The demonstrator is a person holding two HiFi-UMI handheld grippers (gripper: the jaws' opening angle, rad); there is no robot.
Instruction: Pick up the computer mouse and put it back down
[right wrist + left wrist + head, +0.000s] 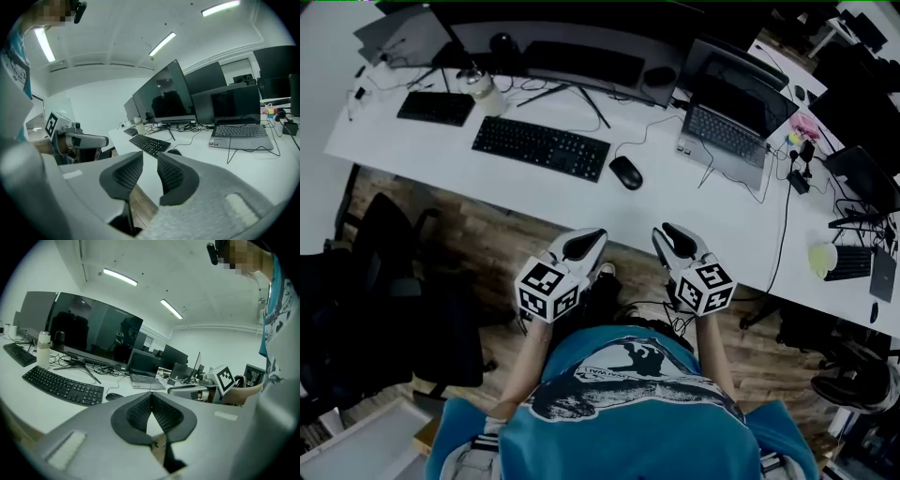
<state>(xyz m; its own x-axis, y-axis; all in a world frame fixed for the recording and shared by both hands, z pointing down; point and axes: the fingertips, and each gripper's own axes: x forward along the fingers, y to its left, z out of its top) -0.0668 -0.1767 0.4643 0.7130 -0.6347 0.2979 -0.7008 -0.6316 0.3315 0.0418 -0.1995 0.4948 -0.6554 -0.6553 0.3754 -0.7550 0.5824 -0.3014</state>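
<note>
The black computer mouse (626, 172) lies on the white desk (441, 155), just right of the black keyboard (541, 147), its cable running back toward the laptop. Both grippers hover in front of the desk's near edge, over the wooden floor, apart from the mouse. My left gripper (589, 240) has its pads touching at the tips and holds nothing; in its own view the mouse (114, 396) shows just left of the jaws. My right gripper (673, 234) stands with a narrow gap between its pads and nothing in it; the mouse (174, 152) peeks out behind its right jaw.
An open laptop (727, 127) sits right of the mouse, with a wide monitor (581, 56) behind the keyboard. A bottle (485, 91) and a second keyboard (436, 107) lie at the back left. Cables cross the desk. A dark office chair (384, 272) stands at the left.
</note>
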